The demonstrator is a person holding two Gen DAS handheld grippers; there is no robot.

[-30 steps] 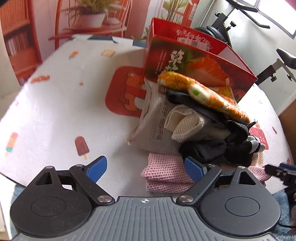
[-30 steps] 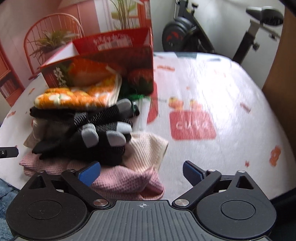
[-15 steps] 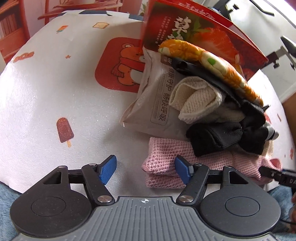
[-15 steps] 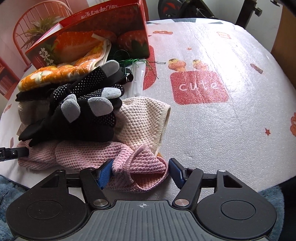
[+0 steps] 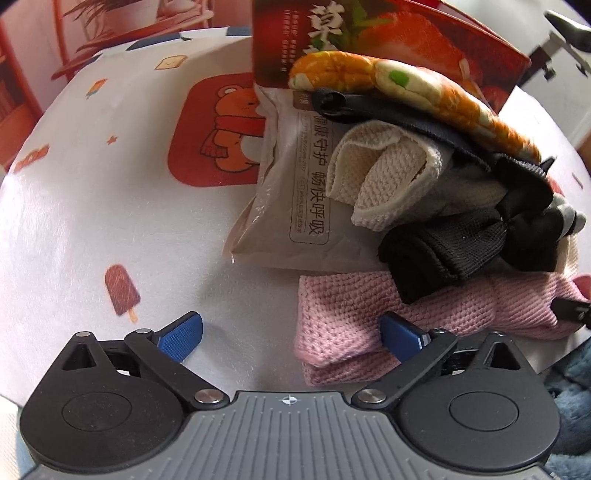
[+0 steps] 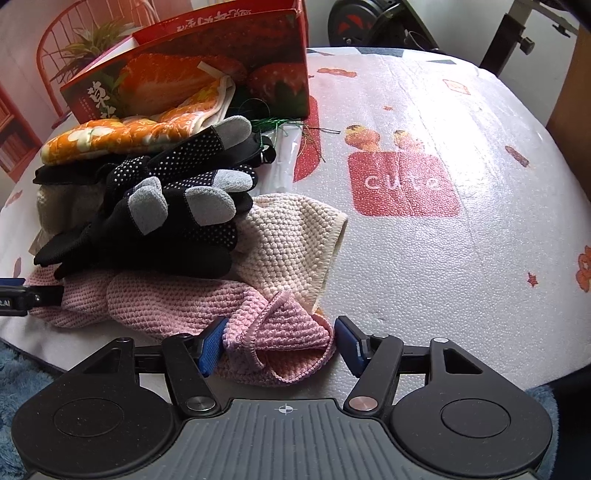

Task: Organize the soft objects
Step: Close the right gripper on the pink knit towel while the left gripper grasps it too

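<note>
A pile of soft things lies on the patterned table (image 6: 443,258). A pink knit cloth (image 6: 166,302) is at the bottom, with a cream knit cloth (image 6: 295,240), black gloves with grey fingertips (image 6: 166,221) and an orange floral mitt (image 6: 110,140) on top. My right gripper (image 6: 279,343) is closing, and both pads touch the pink cloth's bunched near corner between them. My left gripper (image 5: 291,338) is opening wide at the other end of the pink cloth (image 5: 461,306). Its right finger rests over the cloth and its left finger is over bare table.
A red strawberry box (image 5: 388,40) stands open behind the pile. A grey printed packet (image 5: 295,206) leans under the cream cloth (image 5: 384,177). Blue fluffy fabric shows below the table's near edge. An exercise bike (image 6: 388,22) stands beyond the table.
Both grippers have dropped toward the pink cloth. The right jaws narrowed around its corner. The left jaws narrowed, then spread wide again at the cloth's other end.
</note>
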